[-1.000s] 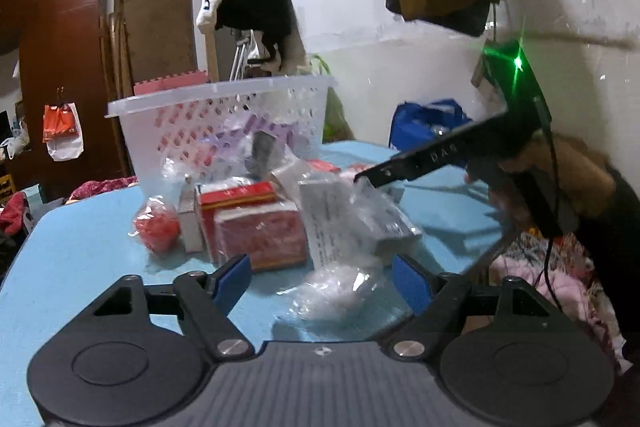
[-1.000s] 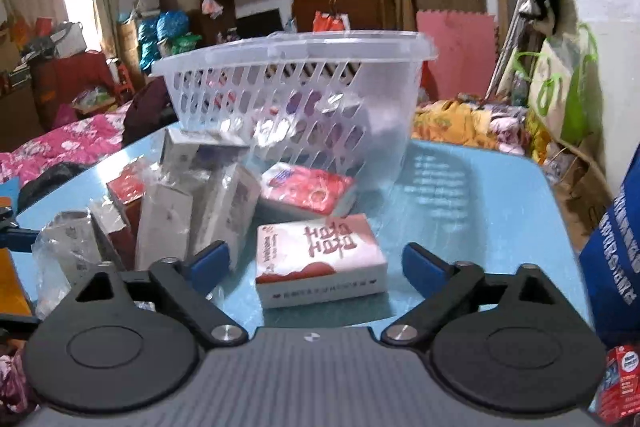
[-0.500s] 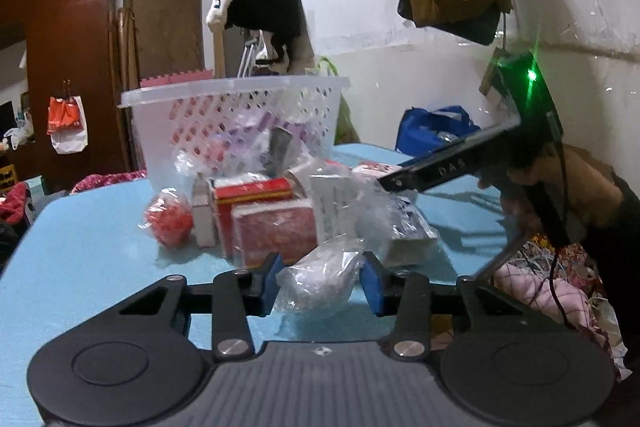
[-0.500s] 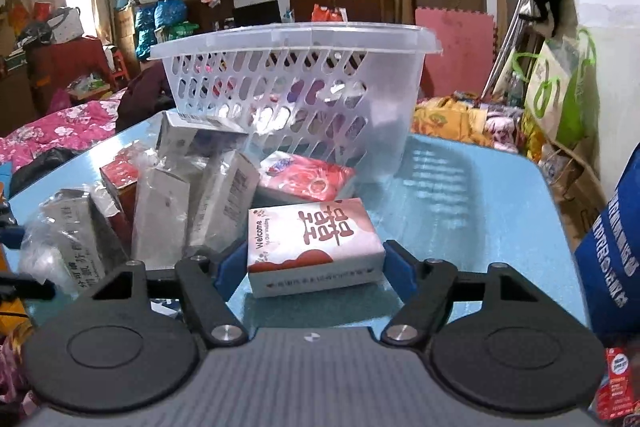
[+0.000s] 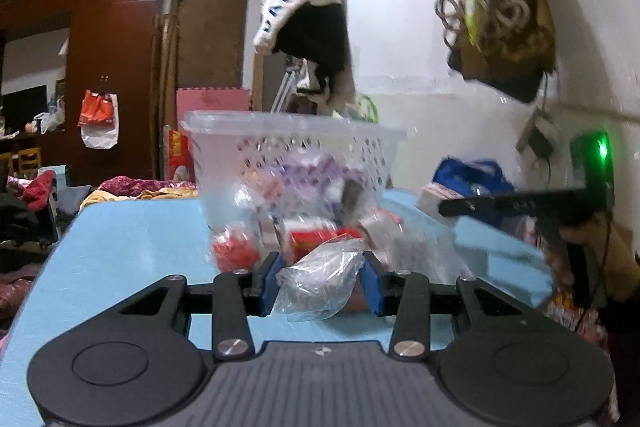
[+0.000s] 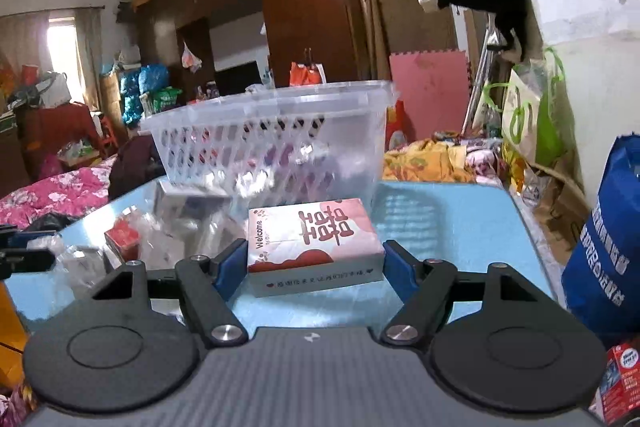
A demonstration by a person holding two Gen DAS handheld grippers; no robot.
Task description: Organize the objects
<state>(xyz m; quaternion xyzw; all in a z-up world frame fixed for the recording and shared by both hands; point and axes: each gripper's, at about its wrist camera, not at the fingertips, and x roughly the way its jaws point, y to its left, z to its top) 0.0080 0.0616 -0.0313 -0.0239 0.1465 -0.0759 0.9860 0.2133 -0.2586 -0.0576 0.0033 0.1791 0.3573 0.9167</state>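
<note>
So the left gripper (image 5: 322, 281) has its 2 blue pads pinching a crinkly clear plastic bag (image 5: 320, 285), low center of the left wrist view, lifted just above the blue table (image 5: 132, 251). The right gripper (image 6: 314, 263) squeezes a pink and white tissue box (image 6: 312, 241) from both sides, dead center of its frame. Behind both, mid-frame, sits the see-through basket (image 6: 272, 131), with a jumble of wrapped packets (image 6: 168, 239) in front of it at left.
</note>
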